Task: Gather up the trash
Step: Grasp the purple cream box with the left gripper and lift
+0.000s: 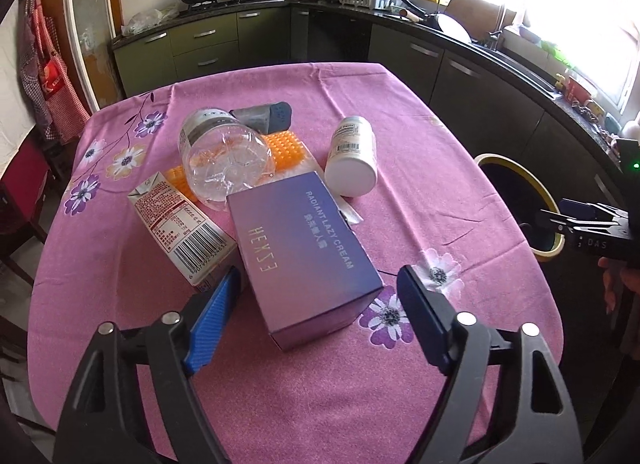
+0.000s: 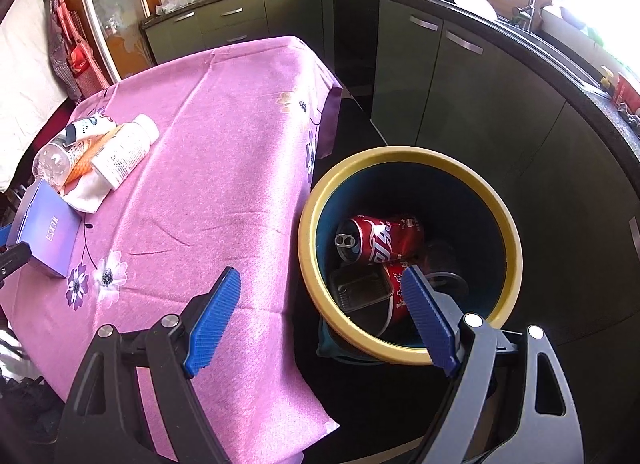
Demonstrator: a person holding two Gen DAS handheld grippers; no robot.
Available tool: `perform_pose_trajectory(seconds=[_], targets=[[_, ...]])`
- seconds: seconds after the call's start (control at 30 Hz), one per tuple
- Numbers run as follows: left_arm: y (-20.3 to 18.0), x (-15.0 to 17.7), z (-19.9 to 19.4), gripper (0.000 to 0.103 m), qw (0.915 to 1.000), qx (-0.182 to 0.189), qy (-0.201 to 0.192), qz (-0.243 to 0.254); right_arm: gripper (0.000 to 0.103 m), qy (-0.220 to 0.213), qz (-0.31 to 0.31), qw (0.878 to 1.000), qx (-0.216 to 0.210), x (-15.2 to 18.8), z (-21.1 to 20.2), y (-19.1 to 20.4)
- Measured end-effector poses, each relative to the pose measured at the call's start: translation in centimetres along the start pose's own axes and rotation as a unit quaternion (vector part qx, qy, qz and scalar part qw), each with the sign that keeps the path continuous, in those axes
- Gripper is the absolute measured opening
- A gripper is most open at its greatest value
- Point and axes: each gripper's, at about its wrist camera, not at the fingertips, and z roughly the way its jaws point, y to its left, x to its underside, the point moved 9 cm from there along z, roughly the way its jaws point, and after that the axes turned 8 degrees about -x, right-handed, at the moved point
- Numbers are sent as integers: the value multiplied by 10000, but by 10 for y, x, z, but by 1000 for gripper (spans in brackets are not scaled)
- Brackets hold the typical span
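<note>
My left gripper (image 1: 316,284) is open, its fingers on either side of the near end of a purple cream box (image 1: 304,252) on the pink tablecloth. Behind the box lie a milk carton (image 1: 180,228), a clear plastic bottle (image 1: 224,160), a white pill bottle (image 1: 352,156), an orange tray (image 1: 284,148) and a grey tube (image 1: 264,116). My right gripper (image 2: 320,292) is open and empty above the near rim of a yellow-rimmed bin (image 2: 408,248), beside the table. The bin holds red cola cans (image 2: 376,240) and a dark tray (image 2: 360,288). The box (image 2: 44,236) also shows in the right wrist view.
The table (image 2: 216,152) stands in a kitchen. Green cabinets (image 2: 440,76) and a dark counter with a sink run along the far and right sides. The bin (image 1: 516,200) sits on the dark floor at the table's right edge. A chair (image 1: 20,192) stands at the left.
</note>
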Motion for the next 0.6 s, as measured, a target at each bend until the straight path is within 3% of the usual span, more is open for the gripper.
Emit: perform_pose_trajectory(seconds=[0.1, 0.27, 0.6], targets=[[3, 2, 9, 63, 9999, -120, 35, 7, 82, -23, 42, 10000, -26, 3, -1, -3], [2, 2, 8, 60, 9996, -189, -111, 202, 82, -43, 102, 9999, 5, 7, -4, -8], [4, 6, -8, 56, 9984, 61, -328, 464, 82, -66, 49, 10000, 39, 6, -9, -3]])
